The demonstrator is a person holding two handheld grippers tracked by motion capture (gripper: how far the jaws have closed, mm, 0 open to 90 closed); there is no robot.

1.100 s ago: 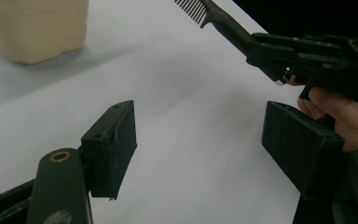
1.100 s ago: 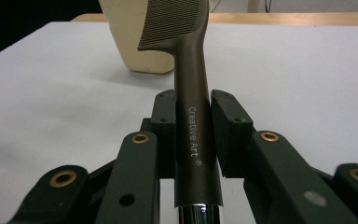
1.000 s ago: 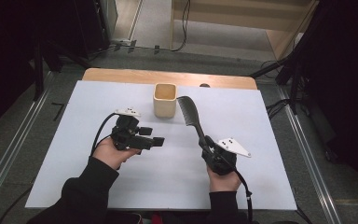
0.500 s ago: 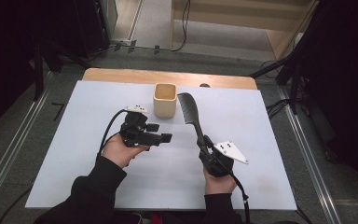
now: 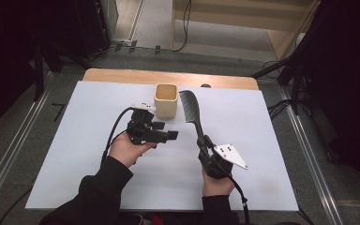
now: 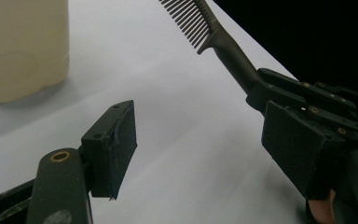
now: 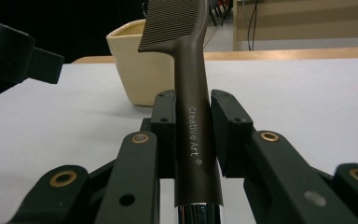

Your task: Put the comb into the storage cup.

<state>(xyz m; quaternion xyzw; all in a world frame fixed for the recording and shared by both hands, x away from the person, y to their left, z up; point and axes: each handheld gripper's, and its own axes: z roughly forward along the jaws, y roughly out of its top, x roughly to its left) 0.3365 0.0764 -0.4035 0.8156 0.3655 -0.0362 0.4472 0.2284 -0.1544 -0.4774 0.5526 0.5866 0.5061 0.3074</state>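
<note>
dark brown plastic comb with a long handle is already gripped and lifted: in the high view the right gripper holds it by the handle, its toothed head pointing away from the person and ending just beside the small cream square cup on the white table sheet; the comb is not in the cup, so putting it there looks like the step that is left. the left gripper hangs between the cup and the comb's handle, carrying nothing. in the left gripper view its jaws stand wide apart over bare sheet, with the cup at upper left and the comb with the other gripper at right. in the right gripper view the two jaws are clamped on the comb handle, and the cup stands behind the teeth.
</note>
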